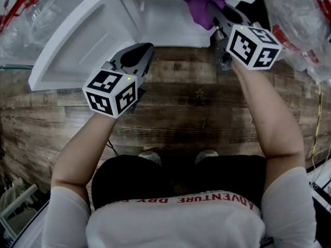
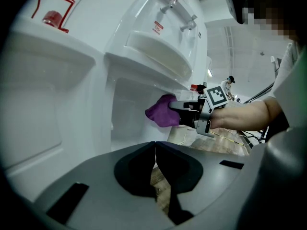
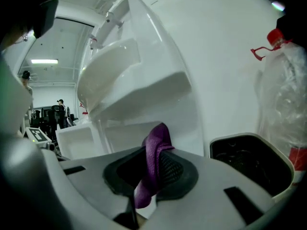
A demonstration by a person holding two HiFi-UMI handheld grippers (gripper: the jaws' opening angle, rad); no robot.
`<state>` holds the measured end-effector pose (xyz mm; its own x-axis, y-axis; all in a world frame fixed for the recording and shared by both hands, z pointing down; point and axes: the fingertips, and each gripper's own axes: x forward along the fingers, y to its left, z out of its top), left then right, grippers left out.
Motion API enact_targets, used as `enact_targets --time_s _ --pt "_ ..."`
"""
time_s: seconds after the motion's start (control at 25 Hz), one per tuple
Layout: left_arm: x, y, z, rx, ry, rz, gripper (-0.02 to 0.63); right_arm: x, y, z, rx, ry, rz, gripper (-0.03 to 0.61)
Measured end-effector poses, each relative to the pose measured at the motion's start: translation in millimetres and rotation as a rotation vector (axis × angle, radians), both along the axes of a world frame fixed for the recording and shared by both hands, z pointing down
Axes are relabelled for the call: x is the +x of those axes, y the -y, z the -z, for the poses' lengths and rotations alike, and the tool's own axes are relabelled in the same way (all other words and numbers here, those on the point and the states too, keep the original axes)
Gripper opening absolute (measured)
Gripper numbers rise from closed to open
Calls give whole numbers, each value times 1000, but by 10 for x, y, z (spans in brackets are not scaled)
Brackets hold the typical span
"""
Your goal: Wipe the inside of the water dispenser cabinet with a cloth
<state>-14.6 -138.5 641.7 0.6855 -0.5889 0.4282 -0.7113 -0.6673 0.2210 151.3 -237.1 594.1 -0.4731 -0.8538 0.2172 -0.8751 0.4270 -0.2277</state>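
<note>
Two tools face the cabinet [image 1: 155, 19]. The left tool [image 1: 146, 49], jaws together and empty, hangs just outside by its open door [image 1: 72, 45]. The right tool [image 1: 213, 13] grips the purple cloth [image 1: 198, 6] at the cabinet's mouth. Wiping seems barely started, with the inner walls left to do.

— What's underfoot?
— A wood-plank floor [image 1: 181, 102], grey-brown boards running across in front of me.
— And standing on it?
— The white water dispenser [image 1: 160, 14] at the far edge, its door [image 1: 77, 40] swung out left. My shoes [image 1: 151, 156] sit close together, nearer in. A thin yellow cable [image 1: 316, 123] trails along the right.
</note>
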Motion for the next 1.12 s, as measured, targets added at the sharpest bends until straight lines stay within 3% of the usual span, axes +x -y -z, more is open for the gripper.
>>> enact_targets --time_s 0.56,1.12 --pt "-48 29 58 6 -15 20 28 -126 -5 187 60 20 16 57" --pt "-358 97 159 11 -35 59 28 -920 98 229 79 68 112 58"
